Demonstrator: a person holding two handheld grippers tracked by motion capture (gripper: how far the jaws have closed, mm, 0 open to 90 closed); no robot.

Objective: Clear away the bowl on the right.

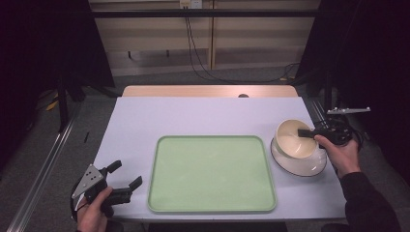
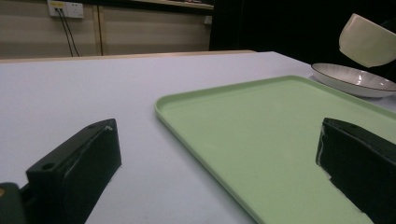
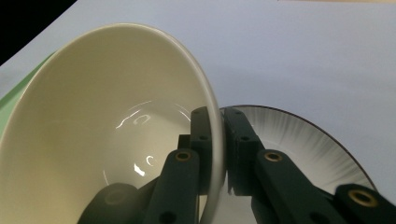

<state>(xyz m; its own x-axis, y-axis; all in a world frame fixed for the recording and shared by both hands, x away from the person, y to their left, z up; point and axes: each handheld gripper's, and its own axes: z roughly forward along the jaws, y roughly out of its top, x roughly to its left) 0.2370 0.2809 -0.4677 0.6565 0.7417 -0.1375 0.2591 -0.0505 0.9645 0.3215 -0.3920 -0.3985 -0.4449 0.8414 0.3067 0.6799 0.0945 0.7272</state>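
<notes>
Right gripper (image 3: 219,154): we see it clamped on the bowl's rim, one jaw inside, one outside; a rim pinch is the only hold a bowl this wide allows.
Bowl (image 1: 295,137): cream, empty, near the desk's right edge, lifted clear of the plate and tilted, since it hangs from one side of its rim; the left gripper view shows the gap under it.
Plate (image 1: 300,164): white, dark-rimmed, flat on the desk just right of the tray; bowl hangs over it.
Tray (image 1: 211,174): green, empty, centre of the desk toward the near edge; we judge it the likely drop spot for the bowl.
Left gripper (image 1: 118,179): jaws wide, nothing between them, parked at the near left corner, out of the way.
Risk: we judge the thin rim hold could slip.
</notes>
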